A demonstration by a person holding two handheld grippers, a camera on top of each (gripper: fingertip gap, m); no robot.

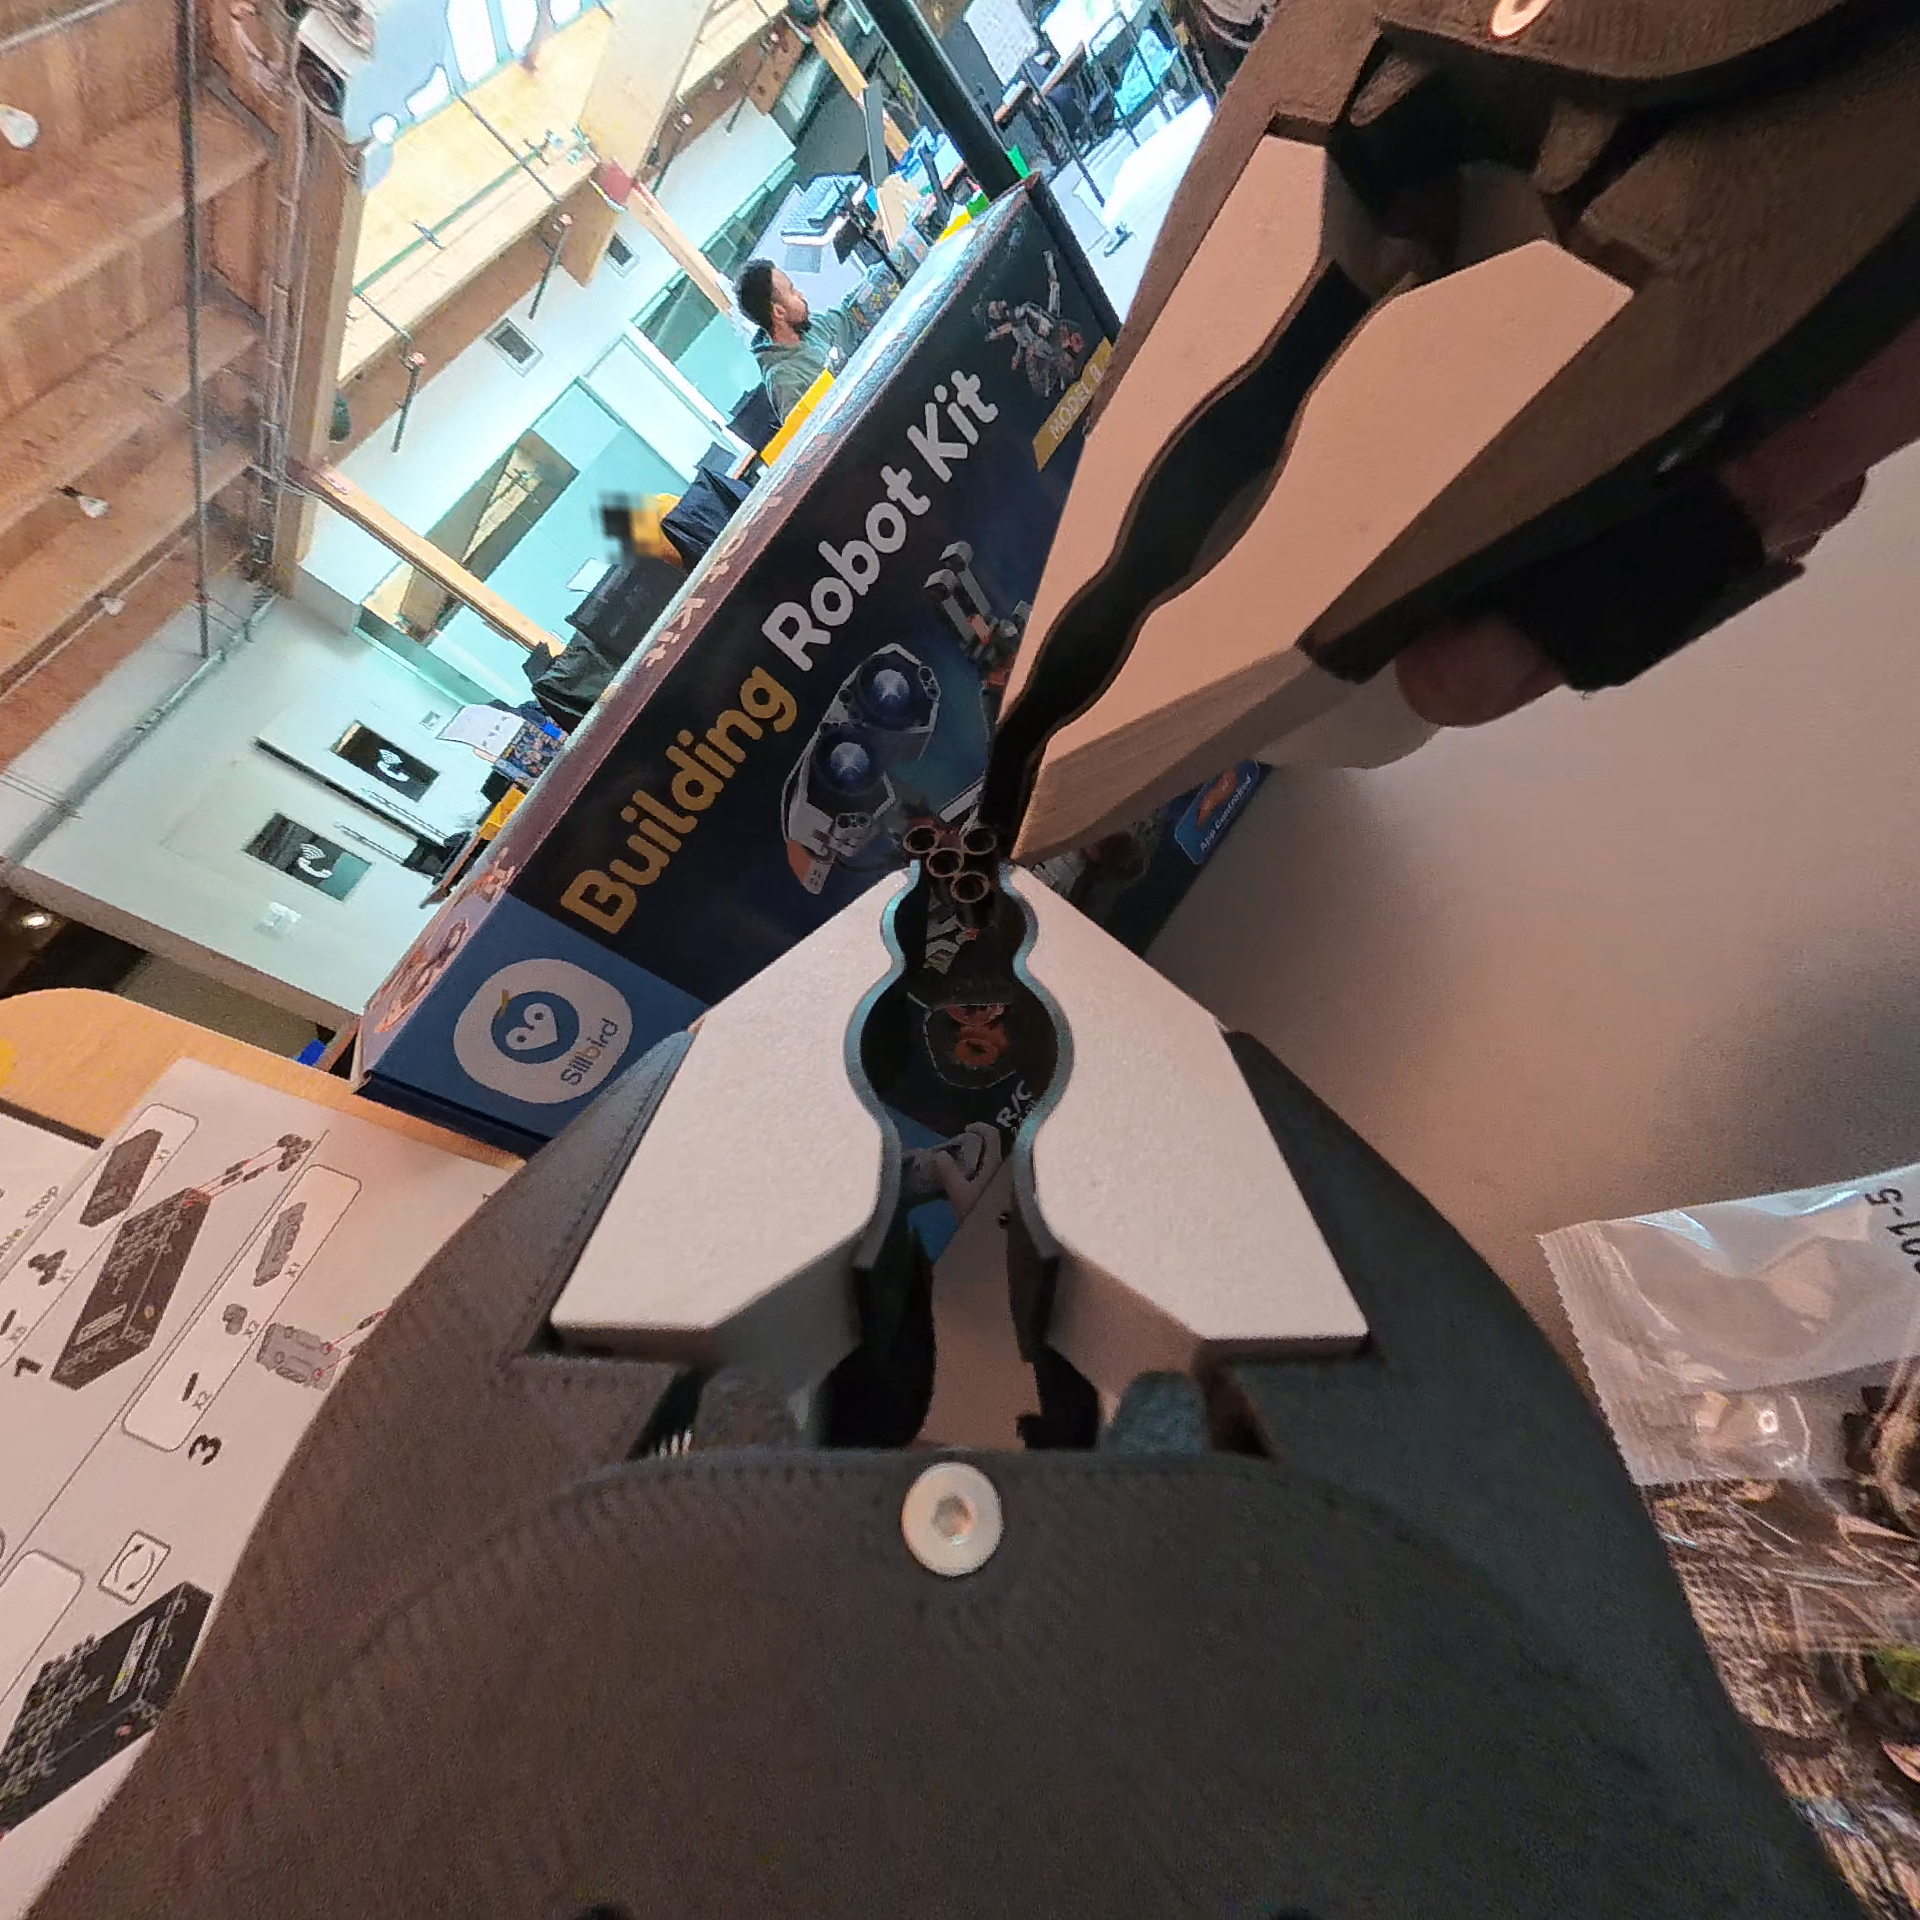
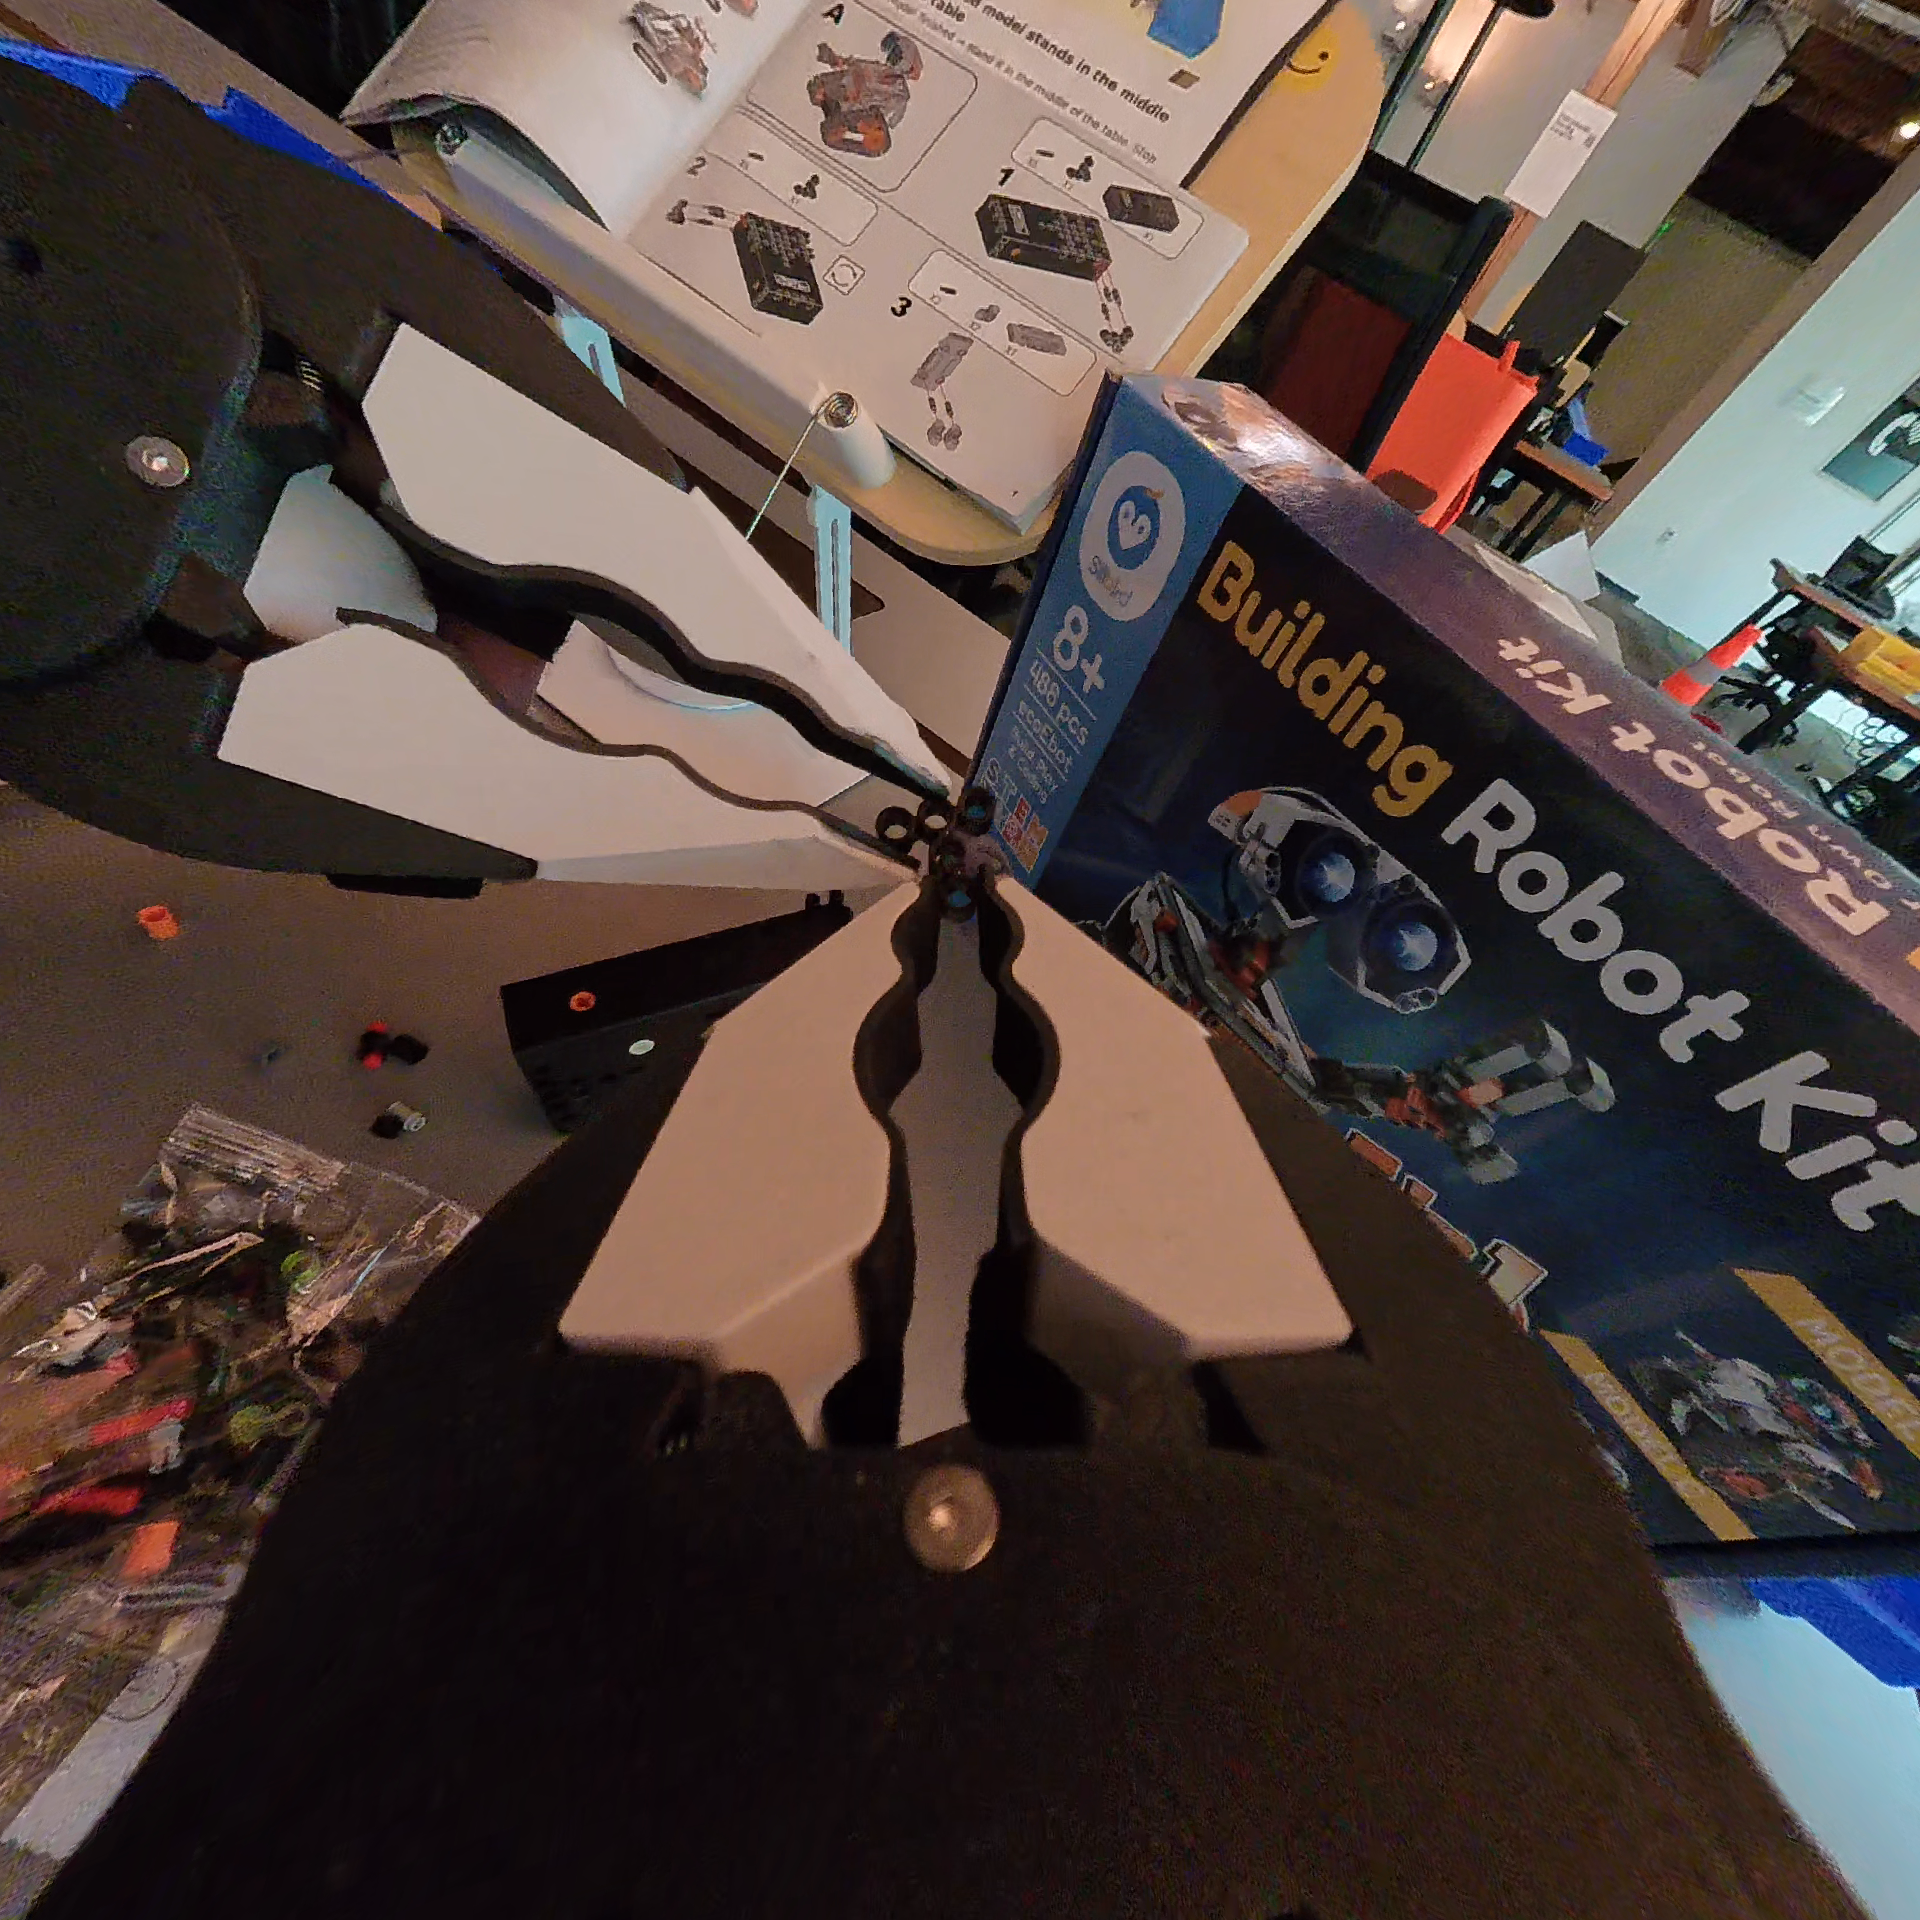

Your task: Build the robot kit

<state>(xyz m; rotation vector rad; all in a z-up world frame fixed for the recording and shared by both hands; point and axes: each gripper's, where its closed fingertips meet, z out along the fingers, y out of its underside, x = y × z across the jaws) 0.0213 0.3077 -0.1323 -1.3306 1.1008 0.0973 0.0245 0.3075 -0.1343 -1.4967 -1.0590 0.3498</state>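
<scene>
A small black building piece with round holes (image 1: 951,860) is pinched between my left gripper's (image 1: 954,878) white fingertips, just above the table. My right gripper (image 1: 1010,831) comes in from the upper right, held by a gloved hand (image 1: 1621,582), and its tips touch the same piece. In the right wrist view the black holed piece (image 2: 935,828) sits where my right gripper (image 2: 958,902) and my left gripper (image 2: 914,826) meet tip to tip. Both are shut on it. I cannot tell whether it is one piece or two joined.
A dark blue kit box (image 1: 790,665) (image 2: 1455,935) stands close behind the tips. An open instruction booklet (image 2: 935,208) (image 1: 208,1299) lies on a wooden stand. A black holed block (image 2: 623,1029), loose small parts (image 2: 390,1044) and a parts bag (image 2: 208,1351) (image 1: 1745,1309) lie on the grey table. Left and right tips are no more than a few centimetres apart.
</scene>
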